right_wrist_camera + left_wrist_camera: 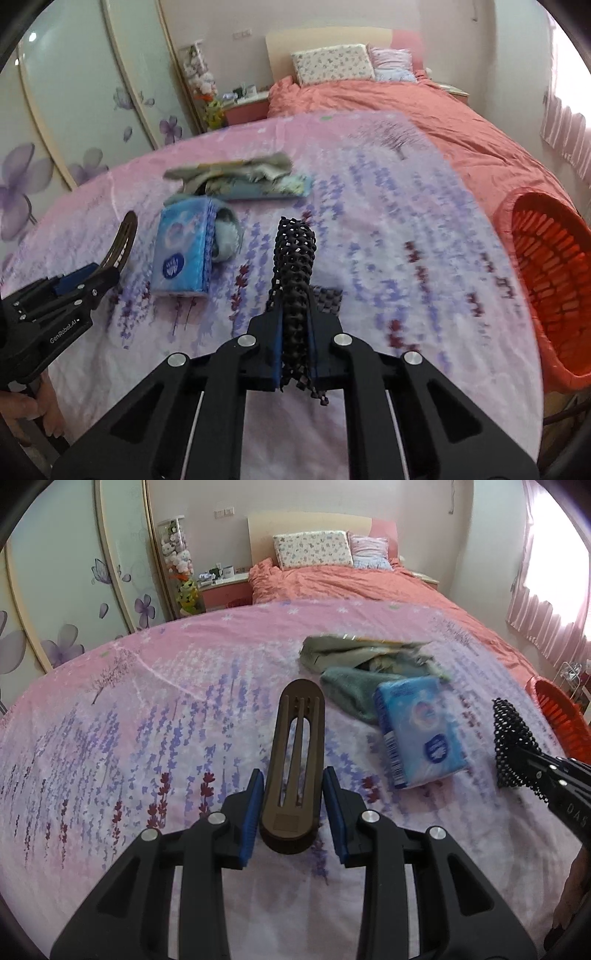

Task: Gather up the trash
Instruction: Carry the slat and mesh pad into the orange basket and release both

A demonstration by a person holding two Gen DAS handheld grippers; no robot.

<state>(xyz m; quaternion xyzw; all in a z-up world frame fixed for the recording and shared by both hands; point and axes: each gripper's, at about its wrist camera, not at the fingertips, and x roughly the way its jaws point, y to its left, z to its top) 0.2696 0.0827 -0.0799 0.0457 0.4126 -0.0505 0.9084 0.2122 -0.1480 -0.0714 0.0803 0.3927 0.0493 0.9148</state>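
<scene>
the right gripper [295, 343] is clamped tight on a floppy black piece of open mesh netting [295, 258], which sticks up past its blue pads and droops a little below them. it hangs above the pink and lavender flower-print bedspread [369, 221], clear of the cloth as far as the right wrist view shows. off to its right, past the edge of the bed, stands an orange plastic lattice basket [546, 266], mouth open toward the gripper.

to the left of that gripper, the left gripper [293, 805] has a flat brown slotted plastic piece with a rounded tip [295, 753] between its blue pads. the left pad looks to touch the piece, while a thin gap seems to show at the right pad, so whether the grip is firm is hard to tell; the piece does stand up off the bed, so it reads as held.

between and beyond the two grippers lie a blue soft pack of tissues [417, 731], a rolled grey-green towel [347, 694] just behind it, and a crumpled grey wrapper or bag [362, 653] farther off.

the step in hand looks like carrying the netting to the basket. next, the right gripper would need to swing right until it is over the basket mouth, then let go; the netting is limp and may snag on the pads.
</scene>
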